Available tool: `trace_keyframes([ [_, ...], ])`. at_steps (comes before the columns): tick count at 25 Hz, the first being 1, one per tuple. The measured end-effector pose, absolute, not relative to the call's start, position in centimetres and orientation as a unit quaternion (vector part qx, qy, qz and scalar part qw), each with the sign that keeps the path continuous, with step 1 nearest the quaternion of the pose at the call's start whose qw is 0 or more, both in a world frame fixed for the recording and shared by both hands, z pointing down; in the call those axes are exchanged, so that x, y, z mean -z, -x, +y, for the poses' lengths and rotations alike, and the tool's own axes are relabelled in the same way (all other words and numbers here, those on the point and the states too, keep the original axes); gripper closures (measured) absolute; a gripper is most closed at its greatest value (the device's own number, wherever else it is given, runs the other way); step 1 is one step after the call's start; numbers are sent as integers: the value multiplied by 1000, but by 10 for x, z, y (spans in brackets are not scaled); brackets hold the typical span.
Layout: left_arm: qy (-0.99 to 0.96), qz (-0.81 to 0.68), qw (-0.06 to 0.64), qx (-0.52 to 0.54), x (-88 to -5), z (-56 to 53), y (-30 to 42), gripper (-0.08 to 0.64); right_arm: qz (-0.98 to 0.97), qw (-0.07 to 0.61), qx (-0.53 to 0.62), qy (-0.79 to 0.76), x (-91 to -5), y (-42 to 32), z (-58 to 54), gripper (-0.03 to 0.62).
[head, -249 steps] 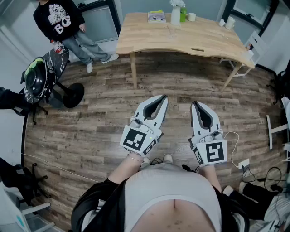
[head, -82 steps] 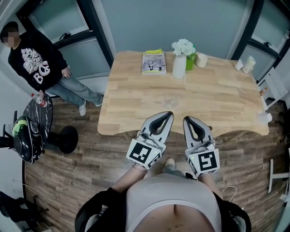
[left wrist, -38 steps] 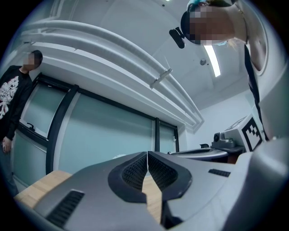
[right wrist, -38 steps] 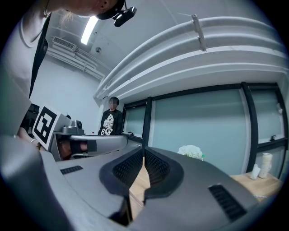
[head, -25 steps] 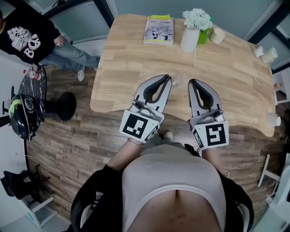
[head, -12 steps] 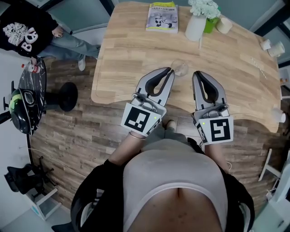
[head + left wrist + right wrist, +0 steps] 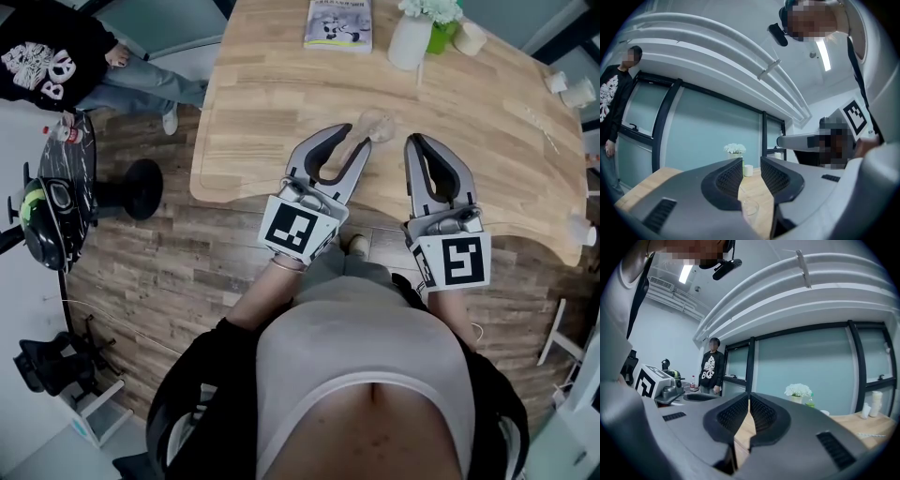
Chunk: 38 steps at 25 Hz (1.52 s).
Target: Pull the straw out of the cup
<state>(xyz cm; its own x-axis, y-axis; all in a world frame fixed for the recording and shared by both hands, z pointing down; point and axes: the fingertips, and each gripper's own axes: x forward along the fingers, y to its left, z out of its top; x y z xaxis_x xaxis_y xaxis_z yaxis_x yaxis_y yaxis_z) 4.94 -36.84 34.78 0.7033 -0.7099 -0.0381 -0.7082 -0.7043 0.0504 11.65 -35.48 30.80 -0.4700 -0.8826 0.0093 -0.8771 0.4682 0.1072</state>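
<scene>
The clear cup (image 7: 378,124) stands on the wooden table (image 7: 272,103), a little in from the near edge and about halfway along it. I cannot pick the straw out for certain. It is too thin against the glass in the head view, and the left gripper view gives only a faint hint of it.

My left gripper (image 7: 354,138) sits level just short of the cup, which shows low in the gap between its jaws (image 7: 751,168). Those jaws have just been opening and stand apart with nothing pressed between the pads. I judge that this is to steady the cup.

My right gripper (image 7: 419,141) waits beside it, over the same near edge. Its jaws are together and empty in its own view (image 7: 749,404), and I reckon it is being kept free for the straw.

Nothing is gripped yet, so the pull has not begun.

At the far edge stand a white vase of flowers (image 7: 410,42) and a magazine (image 7: 337,21), both well clear of my reach. A person in a black sweatshirt (image 7: 42,56) stands off the table's left end.
</scene>
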Motion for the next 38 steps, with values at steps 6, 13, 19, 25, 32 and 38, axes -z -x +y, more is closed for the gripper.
trace_keyframes([
  [6,-924,-381,17,17,-364,-371,-50,432,-856,33,41,-514,-310,-116,-355,560],
  [13,-925,-378,34,0,-386,-372,-51,408,-857,35,41,-512,-311,-112,-352,560],
  [19,-923,-382,38,-13,-398,-374,-50,405,-858,37,39,-510,-313,-110,-350,560],
  [25,-923,-381,42,-24,-411,-376,-52,405,-859,40,35,-510,-316,-108,-350,560],
  [32,-922,-384,48,-33,-425,-377,-52,405,-855,42,35,-515,-318,-112,-350,560],
  [38,-919,-388,55,-42,-435,-382,-51,407,-852,43,36,-521,-317,-116,-352,560],
])
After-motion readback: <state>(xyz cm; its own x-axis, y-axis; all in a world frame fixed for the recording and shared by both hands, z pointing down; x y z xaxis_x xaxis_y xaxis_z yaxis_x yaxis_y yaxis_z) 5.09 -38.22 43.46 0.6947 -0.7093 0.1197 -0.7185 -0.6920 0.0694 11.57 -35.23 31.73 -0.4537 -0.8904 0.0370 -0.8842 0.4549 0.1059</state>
